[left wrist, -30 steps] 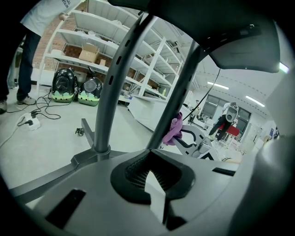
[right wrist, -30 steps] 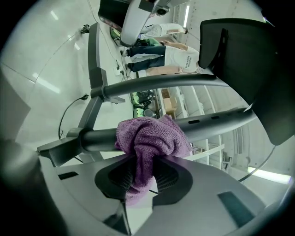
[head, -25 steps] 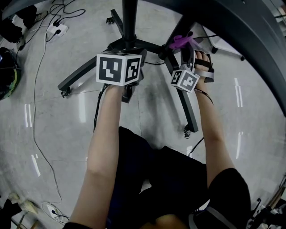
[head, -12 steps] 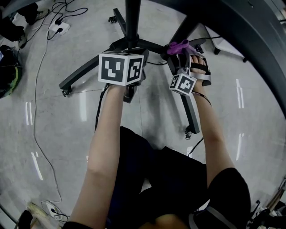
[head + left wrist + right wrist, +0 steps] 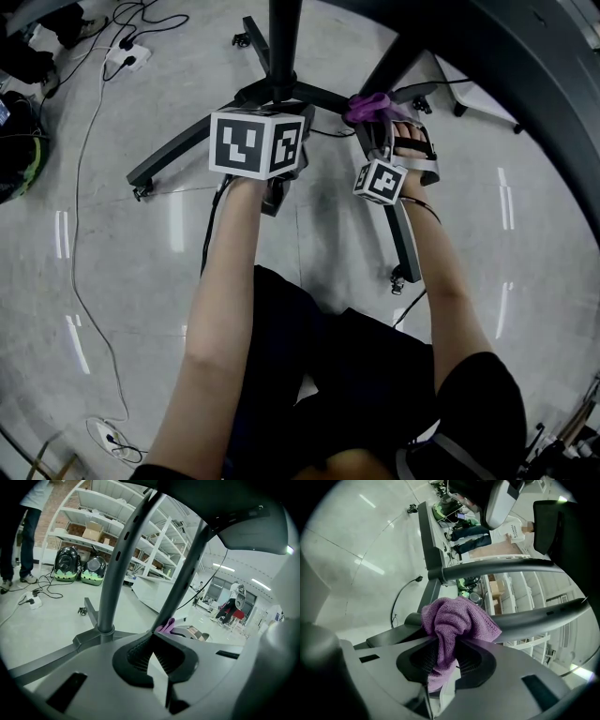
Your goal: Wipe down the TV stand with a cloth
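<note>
Seen from above, the right gripper (image 5: pixel 445 654) pinches a bunched purple cloth (image 5: pixel 457 619) at one black leg of the wheeled TV stand (image 5: pixel 176 150), near its central pole (image 5: pixel 282 45). The left gripper (image 5: pixel 157 649), jaws pressed together and empty, hovers beside that pole

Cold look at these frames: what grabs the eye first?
The purple cloth, bunched and clamped in the right gripper, held at a leg of the black TV stand near its hub. Next, the large marker cube on the left gripper, which is shut on nothing, close to the stand's column.
</note>
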`<action>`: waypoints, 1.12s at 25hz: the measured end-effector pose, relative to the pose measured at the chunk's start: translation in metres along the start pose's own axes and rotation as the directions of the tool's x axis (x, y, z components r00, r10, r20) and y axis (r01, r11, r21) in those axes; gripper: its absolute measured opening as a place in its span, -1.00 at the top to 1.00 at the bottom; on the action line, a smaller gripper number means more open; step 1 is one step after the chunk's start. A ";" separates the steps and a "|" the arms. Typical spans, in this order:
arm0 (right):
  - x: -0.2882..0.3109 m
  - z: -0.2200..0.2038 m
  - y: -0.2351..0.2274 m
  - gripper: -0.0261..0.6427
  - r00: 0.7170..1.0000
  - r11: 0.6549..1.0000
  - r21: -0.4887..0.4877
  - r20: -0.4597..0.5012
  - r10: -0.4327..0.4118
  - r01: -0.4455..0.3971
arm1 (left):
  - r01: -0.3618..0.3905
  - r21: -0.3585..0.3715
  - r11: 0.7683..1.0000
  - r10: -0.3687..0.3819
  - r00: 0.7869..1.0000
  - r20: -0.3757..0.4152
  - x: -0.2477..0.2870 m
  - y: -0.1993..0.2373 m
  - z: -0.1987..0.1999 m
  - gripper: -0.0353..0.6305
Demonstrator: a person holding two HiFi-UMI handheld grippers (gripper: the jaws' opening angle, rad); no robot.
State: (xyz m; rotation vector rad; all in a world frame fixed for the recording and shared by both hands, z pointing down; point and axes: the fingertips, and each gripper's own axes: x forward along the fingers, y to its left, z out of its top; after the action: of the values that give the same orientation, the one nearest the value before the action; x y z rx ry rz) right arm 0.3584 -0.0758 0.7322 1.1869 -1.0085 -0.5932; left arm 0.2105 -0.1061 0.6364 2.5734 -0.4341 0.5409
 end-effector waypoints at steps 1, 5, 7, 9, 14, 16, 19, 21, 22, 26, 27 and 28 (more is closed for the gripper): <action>0.000 0.000 0.000 0.61 1.000 1.000 0.004 -0.002 0.002 -0.002 | 0.000 0.001 1.000 0.000 1.000 0.000 0.000 0.000 0.000 0.87; -0.002 0.004 -0.001 0.61 1.000 1.000 0.014 0.004 0.014 -0.014 | -0.001 0.004 1.000 0.001 1.000 -0.002 -0.001 -0.001 0.001 0.87; -0.005 0.007 0.001 0.61 1.000 1.000 -0.004 0.018 0.018 -0.018 | 0.001 0.009 1.000 -0.001 1.000 -0.003 -0.001 -0.004 0.001 0.87; -0.008 0.012 0.003 0.61 0.999 1.000 -0.026 0.035 0.018 -0.017 | 0.003 0.017 1.000 -0.003 1.000 -0.003 -0.002 -0.006 0.001 0.87; -0.016 0.026 -0.001 0.61 0.997 0.999 -0.041 0.073 0.003 0.000 | -0.002 0.023 1.000 0.002 1.000 0.002 -0.007 -0.006 0.003 0.87; -0.019 0.034 -0.005 0.61 0.996 0.999 -0.050 0.094 -0.002 0.007 | -0.008 0.019 1.000 0.008 1.000 0.006 -0.011 -0.004 0.005 0.87; -0.025 0.051 -0.012 0.61 0.990 0.997 -0.068 0.138 -0.014 0.024 | -0.016 0.017 1.000 0.016 1.000 0.013 -0.018 0.000 0.007 0.87; -0.029 0.067 -0.018 0.61 0.985 0.996 -0.074 0.173 -0.027 0.040 | -0.020 0.022 1.000 0.019 1.000 0.014 -0.024 0.003 0.008 0.87; -0.031 0.076 -0.022 0.61 0.981 0.996 -0.074 0.190 -0.032 0.047 | -0.022 0.027 0.999 0.022 1.000 0.013 -0.028 0.005 0.009 0.87; -0.034 0.117 -0.032 0.61 0.965 0.994 -0.080 0.260 -0.047 0.070 | -0.043 0.039 0.998 0.042 0.999 0.023 -0.048 0.019 0.013 0.87; -0.034 0.128 -0.033 0.61 0.959 0.993 -0.086 0.278 -0.050 0.076 | -0.049 0.037 0.998 0.048 0.998 0.031 -0.055 0.023 0.014 0.87; -0.035 0.140 -0.034 0.61 0.954 0.992 -0.092 0.296 -0.052 0.083 | -0.054 0.035 0.998 0.053 0.998 0.041 -0.061 0.027 0.016 0.87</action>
State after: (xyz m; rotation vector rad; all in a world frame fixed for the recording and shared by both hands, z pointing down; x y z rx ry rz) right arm 0.2231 -0.1235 0.6951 1.0635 -1.1751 -0.8851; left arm 0.1519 -0.1243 0.6062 2.6176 -0.5126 0.5215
